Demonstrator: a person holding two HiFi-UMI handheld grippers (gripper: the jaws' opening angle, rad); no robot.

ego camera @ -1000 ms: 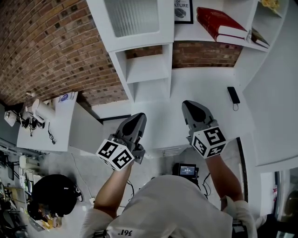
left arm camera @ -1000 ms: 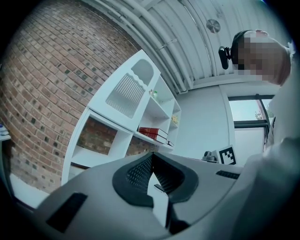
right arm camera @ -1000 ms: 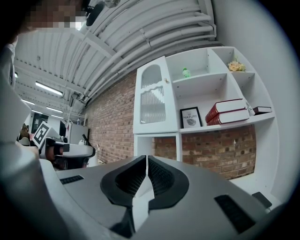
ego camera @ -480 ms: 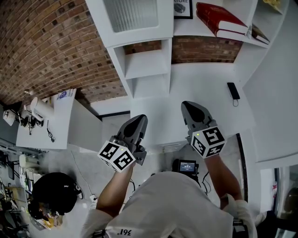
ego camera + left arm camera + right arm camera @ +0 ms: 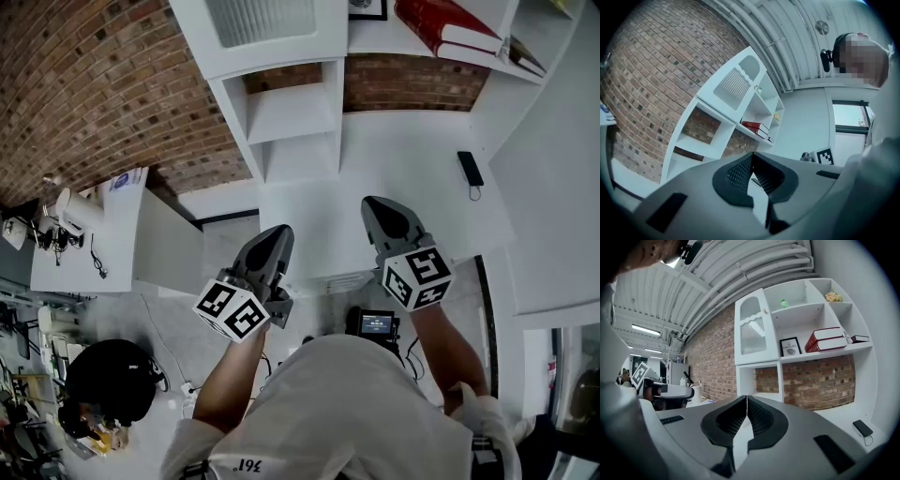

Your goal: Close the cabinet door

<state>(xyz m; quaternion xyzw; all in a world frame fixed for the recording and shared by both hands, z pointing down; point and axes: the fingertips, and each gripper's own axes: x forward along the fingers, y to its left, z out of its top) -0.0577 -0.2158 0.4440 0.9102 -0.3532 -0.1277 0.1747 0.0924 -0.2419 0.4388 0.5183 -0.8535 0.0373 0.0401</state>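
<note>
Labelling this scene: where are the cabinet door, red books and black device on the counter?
cabinet door [image 5: 753, 336], right gripper view, ribbed glass pane.
red books [image 5: 828, 335], right gripper view, upper book's cover.
black device [image 5: 470, 169], head view, its top face.

So the person wore a light T-shirt [image 5: 356, 403] with short sleeves, and there was a bit of dark print [image 5: 247, 466] near its hem, too small for me to read properly. The left gripper [image 5: 278, 231] was a smooth grey shell narrowing to a point, with darker pads [image 5: 738, 172] inside that had a fine grid texture. The right gripper [image 5: 371, 202] looked like the exact same build. Each carried a white cube at the hand end, left cube [image 5: 232, 310] and right cube [image 5: 418, 277], with black square markers on the faces. Dark rectangular slots [image 5: 833, 453] sat in the shells.
</note>
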